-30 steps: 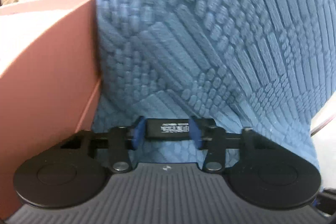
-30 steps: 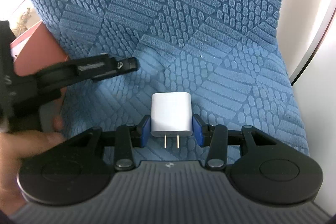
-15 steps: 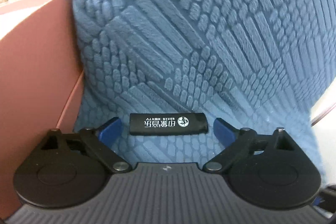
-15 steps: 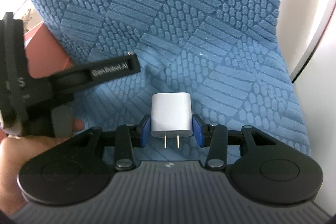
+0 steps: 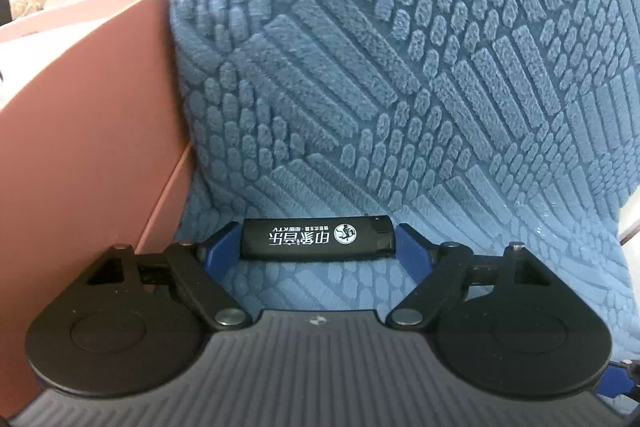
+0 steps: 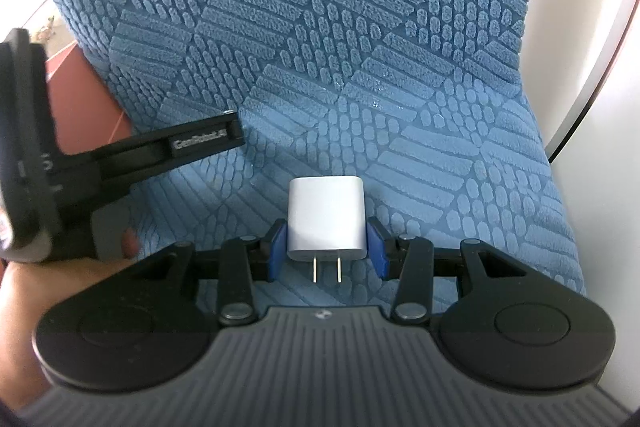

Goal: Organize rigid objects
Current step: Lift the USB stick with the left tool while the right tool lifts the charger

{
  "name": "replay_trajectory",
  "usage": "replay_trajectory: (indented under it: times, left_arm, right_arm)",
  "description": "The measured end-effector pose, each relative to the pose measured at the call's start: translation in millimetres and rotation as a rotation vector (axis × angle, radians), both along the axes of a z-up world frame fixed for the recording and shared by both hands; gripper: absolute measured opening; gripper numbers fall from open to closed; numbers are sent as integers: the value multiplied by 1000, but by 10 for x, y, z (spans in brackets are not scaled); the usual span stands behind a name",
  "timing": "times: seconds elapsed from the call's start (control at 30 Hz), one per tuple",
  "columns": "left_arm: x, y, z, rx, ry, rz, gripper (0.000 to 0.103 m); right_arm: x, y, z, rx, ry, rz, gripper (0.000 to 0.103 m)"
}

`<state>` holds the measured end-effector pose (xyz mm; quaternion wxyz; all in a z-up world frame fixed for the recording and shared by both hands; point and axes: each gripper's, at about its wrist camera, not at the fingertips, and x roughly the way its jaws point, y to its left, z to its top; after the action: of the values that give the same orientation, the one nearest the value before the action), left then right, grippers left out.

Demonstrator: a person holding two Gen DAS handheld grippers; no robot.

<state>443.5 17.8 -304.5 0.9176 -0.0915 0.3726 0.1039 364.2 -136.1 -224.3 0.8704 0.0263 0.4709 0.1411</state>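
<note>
1 black lighter (image 5: 318, 239) flat on blue cushion (image 5: 400, 87), between left gripper (image 5: 318, 245) fingers, closing in, not yet pressing. Right gripper (image 6: 326, 247) clenched on 1 white charger plug (image 6: 326, 217). 1 pink box (image 5: 88, 131) at 9 o'clock.

left claw (image 5: 319, 251): blue pads | black linkage | ribbed grey housing, seemingly plastic

Bright daylight, strong fisheye bending at every edge.
I see washed-out glare around 11 o'clock, possibly a window; the blue cushion (image 5: 400, 87) looks slightly soft near the rims.
</note>
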Motion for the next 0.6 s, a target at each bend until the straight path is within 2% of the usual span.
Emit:
replay_trajectory:
  times: [0.27,0.6]
  left_arm:
    - [-444,134,226,-65,-13,-35,85]
    - [-809,184,498,-67,-20,-111,86]
  right_arm:
    - [-135,-31,-26,-8,-7,18,45]
    - [-386,-96,-66,-14,-7,31,45]
